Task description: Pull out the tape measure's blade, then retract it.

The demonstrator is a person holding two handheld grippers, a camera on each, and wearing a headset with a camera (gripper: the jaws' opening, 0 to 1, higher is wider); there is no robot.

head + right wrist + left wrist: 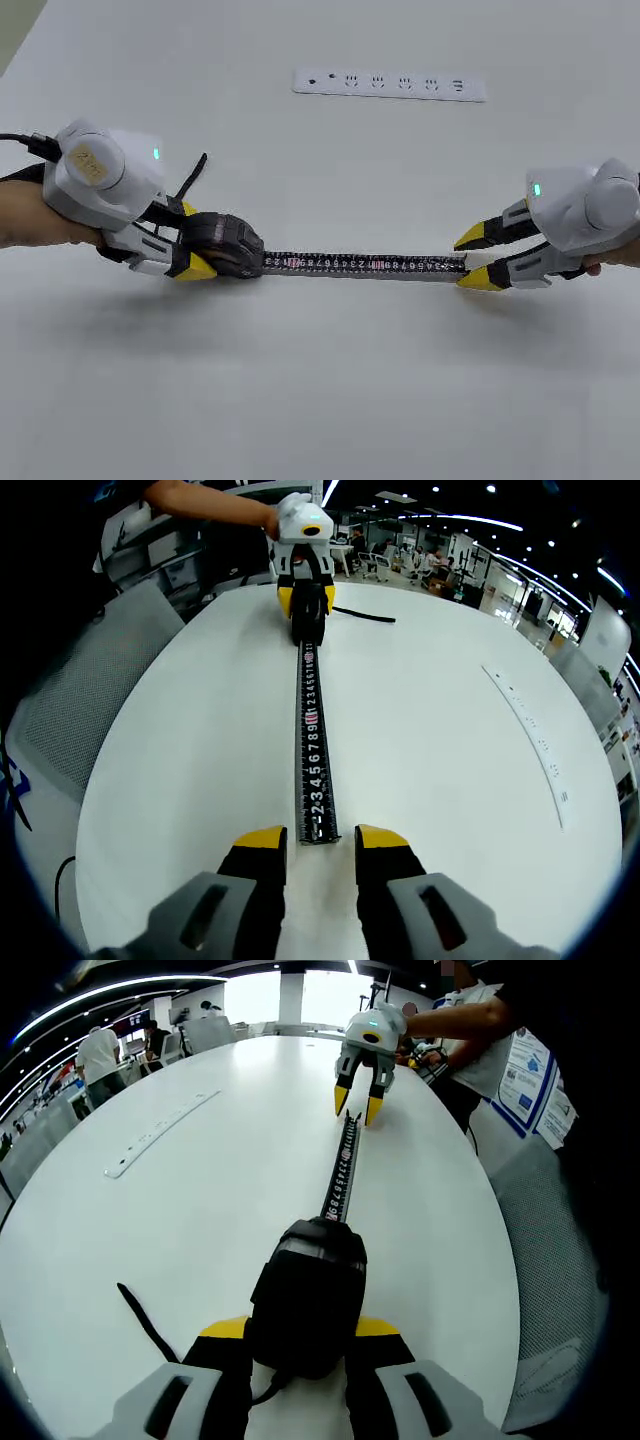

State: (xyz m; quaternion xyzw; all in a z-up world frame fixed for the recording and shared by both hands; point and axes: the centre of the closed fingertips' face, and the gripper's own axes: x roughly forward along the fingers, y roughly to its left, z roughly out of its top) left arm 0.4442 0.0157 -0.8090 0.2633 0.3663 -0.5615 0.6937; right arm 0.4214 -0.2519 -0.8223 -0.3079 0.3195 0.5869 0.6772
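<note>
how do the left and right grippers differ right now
The left gripper is shut on the tape measure's case; the right gripper is open, jaws apart. The left gripper sits at the case end of the blade, the right gripper at its free tip, unclamped. Both have yellow-tipped jaws and face each other along the blade.

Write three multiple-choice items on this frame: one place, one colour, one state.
1. Where is the power strip? A) past the blade, apart from it B) under the blade C) in a gripper
2. What colour is the tape measure case? A) yellow B) black C) red
3. How is the right gripper? A) shut on the blade B) open C) shut on the case
Key: 1A, head view shows bare table between them; 2B, the left gripper clamps a black case; 3B, its jaws stand apart.
</note>
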